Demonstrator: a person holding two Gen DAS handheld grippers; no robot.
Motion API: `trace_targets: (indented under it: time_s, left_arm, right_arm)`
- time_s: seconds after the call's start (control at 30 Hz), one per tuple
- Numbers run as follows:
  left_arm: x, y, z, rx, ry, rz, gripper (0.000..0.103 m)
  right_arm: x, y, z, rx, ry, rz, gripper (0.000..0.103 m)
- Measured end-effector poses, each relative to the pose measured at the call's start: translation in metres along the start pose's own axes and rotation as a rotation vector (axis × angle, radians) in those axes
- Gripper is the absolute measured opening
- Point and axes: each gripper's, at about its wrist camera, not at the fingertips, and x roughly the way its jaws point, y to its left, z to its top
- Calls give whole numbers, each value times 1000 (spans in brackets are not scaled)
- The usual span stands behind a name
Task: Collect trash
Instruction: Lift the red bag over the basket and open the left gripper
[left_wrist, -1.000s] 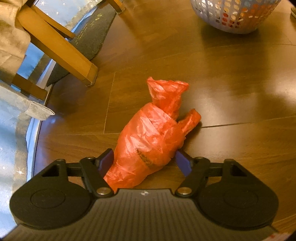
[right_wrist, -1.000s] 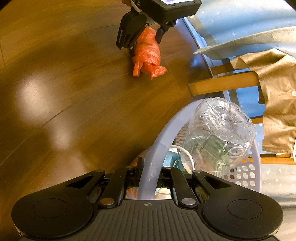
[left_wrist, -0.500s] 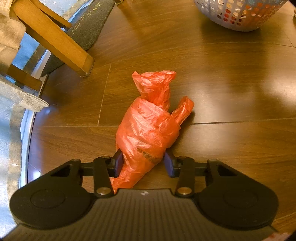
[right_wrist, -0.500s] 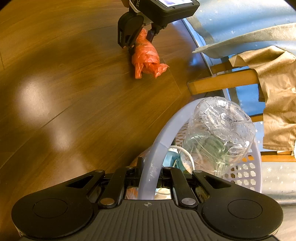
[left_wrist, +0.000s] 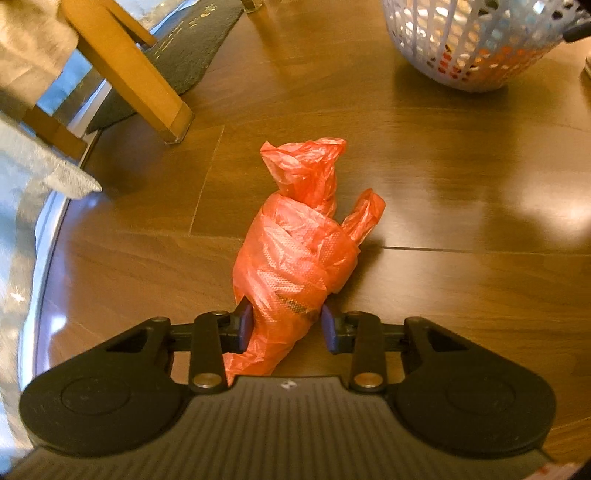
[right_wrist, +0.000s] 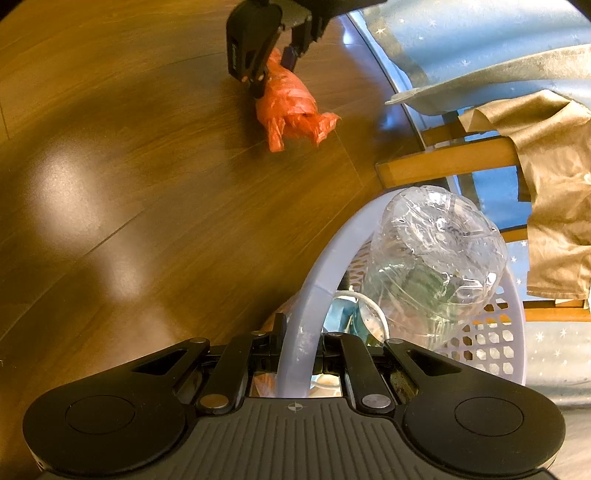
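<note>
A crumpled orange plastic bag lies on the wooden floor, and my left gripper is shut on its near end, blue pads pressing both sides. The right wrist view shows the same bag far ahead with the left gripper over it. My right gripper is shut on the rim of a pale lavender basket. A crushed clear plastic bottle sits in that basket on other trash. The basket also stands at the top right of the left wrist view.
A wooden chair leg stands left of the bag, with a dark mat behind it. Beige cloth hangs over a wooden rail right of the basket. Grey starred fabric lies at the floor's left edge.
My left gripper's fingers closed from wide apart onto the orange bag's near end. The right gripper kept its hold on the basket rim.
</note>
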Motion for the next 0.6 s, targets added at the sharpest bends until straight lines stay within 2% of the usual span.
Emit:
trace_targets:
  time_s: [0.43, 0.6]
  left_arm:
    - [-62, -5, -15, -200, -39, -55, 32]
    - [-84, -4, -9, -229, -53, -66, 32]
  right_arm:
    - [-1, 1, 1, -8, -1, 5, 5]
    - [-2, 1, 1, -7, -2, 9, 5]
